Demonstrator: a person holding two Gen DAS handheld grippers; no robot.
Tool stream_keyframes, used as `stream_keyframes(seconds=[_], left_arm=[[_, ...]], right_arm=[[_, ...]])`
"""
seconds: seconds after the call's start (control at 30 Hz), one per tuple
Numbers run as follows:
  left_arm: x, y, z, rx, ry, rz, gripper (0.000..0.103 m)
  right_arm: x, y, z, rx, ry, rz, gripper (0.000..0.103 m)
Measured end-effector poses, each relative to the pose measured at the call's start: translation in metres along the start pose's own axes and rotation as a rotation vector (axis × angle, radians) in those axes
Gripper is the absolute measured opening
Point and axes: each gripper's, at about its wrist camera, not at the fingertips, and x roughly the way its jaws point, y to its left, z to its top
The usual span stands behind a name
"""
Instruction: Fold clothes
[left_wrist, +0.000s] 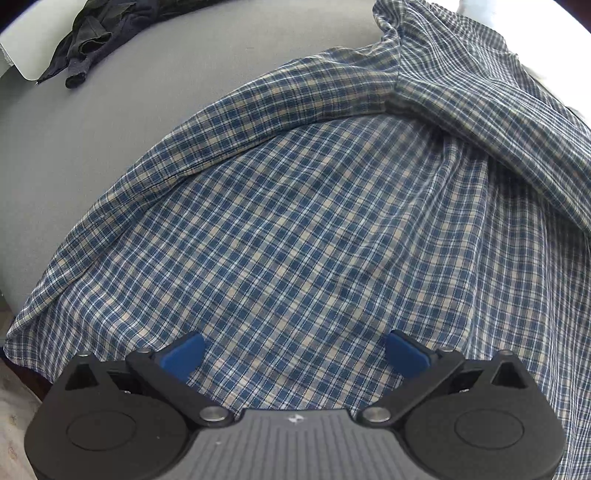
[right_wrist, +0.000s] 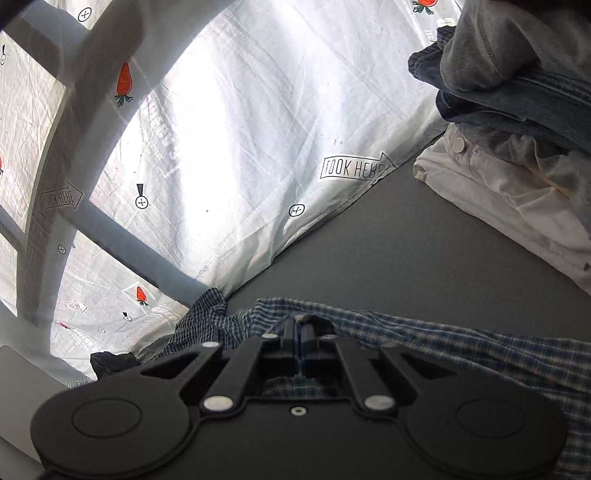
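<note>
1. A blue, white and tan plaid shirt (left_wrist: 314, 229) lies spread over a grey tabletop (left_wrist: 110, 122), filling most of the left wrist view; its left hem runs along the table's near edge and a fold of it rises toward the upper right.
2. In the right wrist view, one edge of the same plaid shirt (right_wrist: 461, 343) is drawn up off the table into a ridge that leads to the fingertips.
3. The right gripper (right_wrist: 298, 328) has its jaws pressed together, pinching that raised edge of the shirt between its blue pads.
4. The left gripper (left_wrist: 293, 354) points steeply down over the shirt with its blue pads (left_wrist: 184, 356) spread wide apart; nothing sits between them, and whether they touch the cloth cannot be told.
5. A dark crumpled garment (left_wrist: 85, 44) lies at the far corner of the table, well apart from the shirt.
6. A pile of clothes (right_wrist: 517, 110), with grey, denim-blue and white pieces, sits at the table's far right side.
7. A white sheet printed with carrots and "LOOK HERE" arrows (right_wrist: 258, 110) hangs behind the table.
</note>
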Motion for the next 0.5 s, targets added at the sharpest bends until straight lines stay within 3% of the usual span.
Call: stream_keyframes(seconds=[0.17,0.43,0.5], left_arm=[[-0.005,-0.001,-0.005,-0.015,-0.005,0.006,0.103],[-0.009,0.004,-0.01,-0.037,-0.027,-0.021,0.103],[-0.011,0.004,-0.012,-0.041,-0.044,-0.023,0.103]], right_arm=[[0.0,-0.021,0.01,-0.005,-0.015,-0.078,0.001],[0.033,-0.055,-0.037,-0.003,0.191,-0.24,0.003],[0.031,-0.058,-0.041,0.0,0.173,-0.235,0.002]])
